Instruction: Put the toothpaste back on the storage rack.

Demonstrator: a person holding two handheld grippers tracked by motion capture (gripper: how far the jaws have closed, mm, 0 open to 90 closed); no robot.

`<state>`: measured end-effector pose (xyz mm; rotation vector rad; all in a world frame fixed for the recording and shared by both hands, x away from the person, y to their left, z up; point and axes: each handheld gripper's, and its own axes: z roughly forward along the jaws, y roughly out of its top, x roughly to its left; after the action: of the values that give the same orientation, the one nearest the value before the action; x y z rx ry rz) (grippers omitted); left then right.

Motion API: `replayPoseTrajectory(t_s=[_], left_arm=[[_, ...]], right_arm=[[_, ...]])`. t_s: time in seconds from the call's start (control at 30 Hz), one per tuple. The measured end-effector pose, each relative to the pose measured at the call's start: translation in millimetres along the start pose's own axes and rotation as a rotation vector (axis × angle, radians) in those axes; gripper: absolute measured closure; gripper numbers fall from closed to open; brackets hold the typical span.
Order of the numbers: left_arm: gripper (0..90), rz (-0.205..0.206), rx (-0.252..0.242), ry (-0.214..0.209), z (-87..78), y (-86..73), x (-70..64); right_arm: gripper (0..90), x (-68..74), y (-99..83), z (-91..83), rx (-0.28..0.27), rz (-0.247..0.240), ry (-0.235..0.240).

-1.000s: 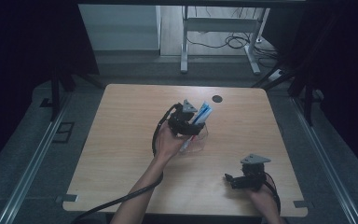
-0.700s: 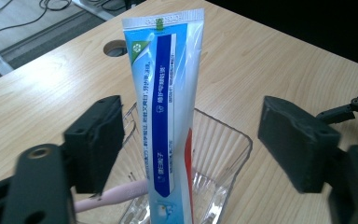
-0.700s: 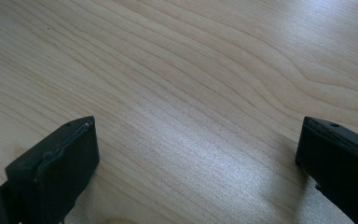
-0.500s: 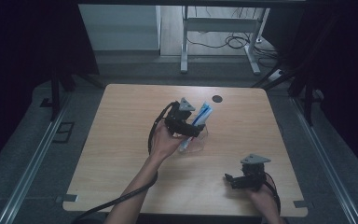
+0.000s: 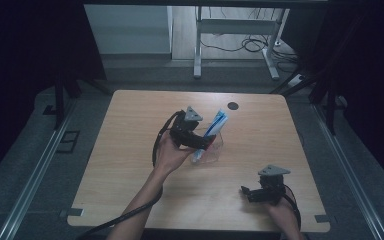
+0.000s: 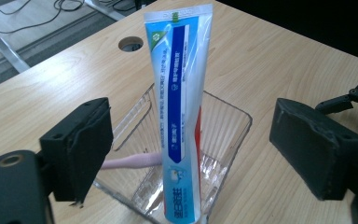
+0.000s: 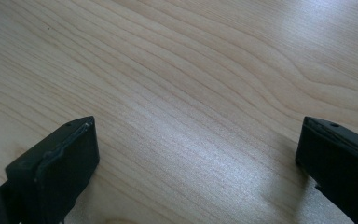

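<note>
Tongs on the right rest low on the wooden surface at its near right corner, held in the person's right hand, jaws spread wide with nothing but bare wood grain between them in the right gripper view. Farther in, toward the middle of the surface, the left hand holds the left tongs, whose jaws also stand wide apart and grip nothing. Between and just beyond those jaws sits a clear ribbed plastic container, open at the top. A blue and white toothpaste tube stands in it cap end down, leaning a little, its flat crimped end rising well above the container's rim. It touches neither jaw. A pale pink handle, perhaps a toothbrush, lies low inside the container next to the left jaw of these tongs. Beyond the container a round hole is cut in the surface near its far edge. Past that edge, on the floor, stand the legs of a metal frame with loose cables around them.
</note>
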<state>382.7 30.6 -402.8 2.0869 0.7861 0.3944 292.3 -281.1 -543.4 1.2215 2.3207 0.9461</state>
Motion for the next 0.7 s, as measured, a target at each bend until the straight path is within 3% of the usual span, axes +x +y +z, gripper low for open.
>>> replayPoseTrajectory(t_s=[0.3, 0.7], left_arm=[[12.0, -0.042, -0.025, -0.022, -14.7, -7.5, 8.3], [2.4, -0.028, -0.034, -0.024, -32.0, -16.1, 11.7]], right_arm=[[0.0, 0.0, 0.0, 0.0, 0.000, -0.001, 0.000], [0.0, -0.1, 0.0, 0.0, 0.000, -0.002, -0.001]])
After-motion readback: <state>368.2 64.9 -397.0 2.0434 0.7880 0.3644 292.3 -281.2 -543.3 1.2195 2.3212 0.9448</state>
